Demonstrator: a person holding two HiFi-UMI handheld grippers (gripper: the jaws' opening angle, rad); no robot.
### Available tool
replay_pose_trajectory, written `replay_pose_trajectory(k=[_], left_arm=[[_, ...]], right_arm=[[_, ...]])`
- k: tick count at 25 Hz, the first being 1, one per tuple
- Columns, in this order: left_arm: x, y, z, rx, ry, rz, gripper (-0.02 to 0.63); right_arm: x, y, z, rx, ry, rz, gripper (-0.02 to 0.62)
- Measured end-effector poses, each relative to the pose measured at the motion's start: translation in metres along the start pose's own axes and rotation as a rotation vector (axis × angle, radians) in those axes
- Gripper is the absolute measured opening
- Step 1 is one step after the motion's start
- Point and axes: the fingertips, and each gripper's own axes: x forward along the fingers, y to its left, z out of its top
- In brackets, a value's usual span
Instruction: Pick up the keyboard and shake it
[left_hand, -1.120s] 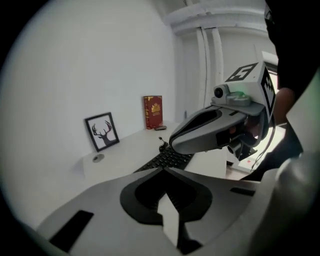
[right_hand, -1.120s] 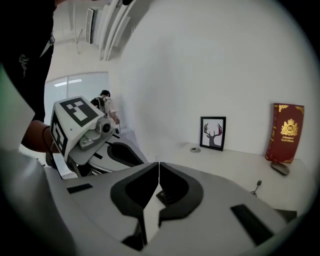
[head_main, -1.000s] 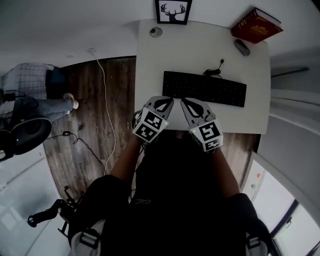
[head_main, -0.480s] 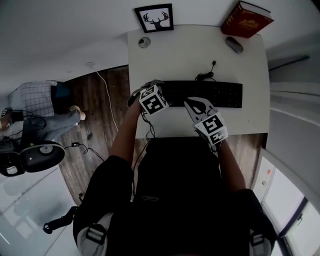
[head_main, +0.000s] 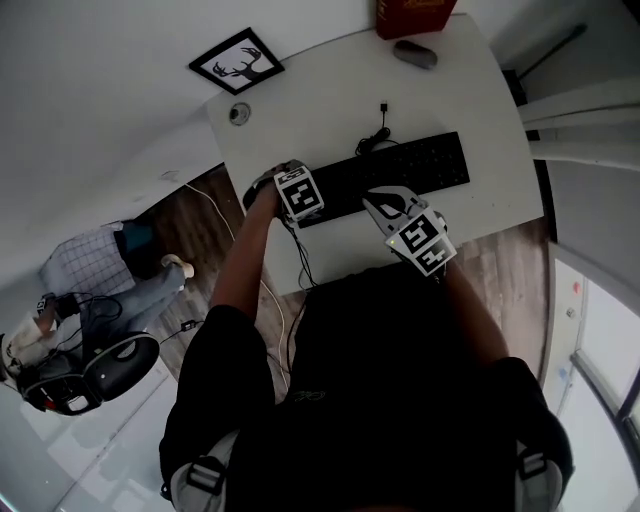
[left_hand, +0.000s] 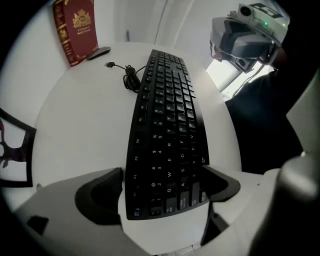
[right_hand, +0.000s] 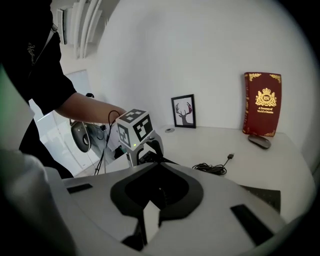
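The black keyboard (head_main: 400, 172) lies across the white table (head_main: 480, 100), with its cable (head_main: 378, 135) coiled behind it. My left gripper (head_main: 298, 200) points steeply down over the keyboard's left end. In the left gripper view the keyboard (left_hand: 167, 125) runs away from me, and the left gripper (left_hand: 162, 192) straddles its near end. Its jaws have just been opening and stand wide, with the keyboard's end between them, unpressed. My right gripper (head_main: 385, 205) hovers shut over the keyboard's front edge near the middle. The right gripper (right_hand: 156, 161) holds nothing and looks toward the left gripper (right_hand: 137, 135).
A red book (head_main: 410, 15) and a dark mouse (head_main: 413, 53) sit at the table's far side. A framed deer picture (head_main: 236, 62) leans at the far left corner beside a small round object (head_main: 238, 113). Another person (head_main: 100, 270) sits on the wooden floor to the left.
The left gripper went from the table's front edge out and down over the keyboard's left end, turned downward, and opened. The right gripper moved forward over the keyboard, still shut.
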Motion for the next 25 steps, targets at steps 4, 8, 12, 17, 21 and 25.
replay_pose_trajectory(k=[4,8,12,17,21,25], left_arm=[[0.002,-0.002,0.003,0.002,0.025,0.021,0.485],[-0.003,-0.003,0.003,0.007,0.014,0.077,0.462],[-0.014,-0.007,0.005,0.02,0.017,0.206,0.454],[-0.025,-0.014,0.004,0.039,0.006,0.396,0.454],[-0.028,-0.021,0.005,0.042,0.006,0.519,0.454],[-0.032,-0.027,0.006,0.046,-0.005,0.609,0.454]], right_arm=[[0.0,-0.01,-0.004,0.016,0.014,-0.027,0.021],[0.004,-0.012,-0.004,-0.034,0.043,-0.02,0.021],[0.005,-0.019,-0.005,-0.083,0.073,-0.025,0.021],[-0.004,-0.046,-0.017,-0.17,0.172,-0.063,0.021],[-0.035,-0.096,-0.027,-0.147,0.283,-0.14,0.023],[-0.067,-0.13,-0.022,-0.233,0.327,-0.139,0.025]])
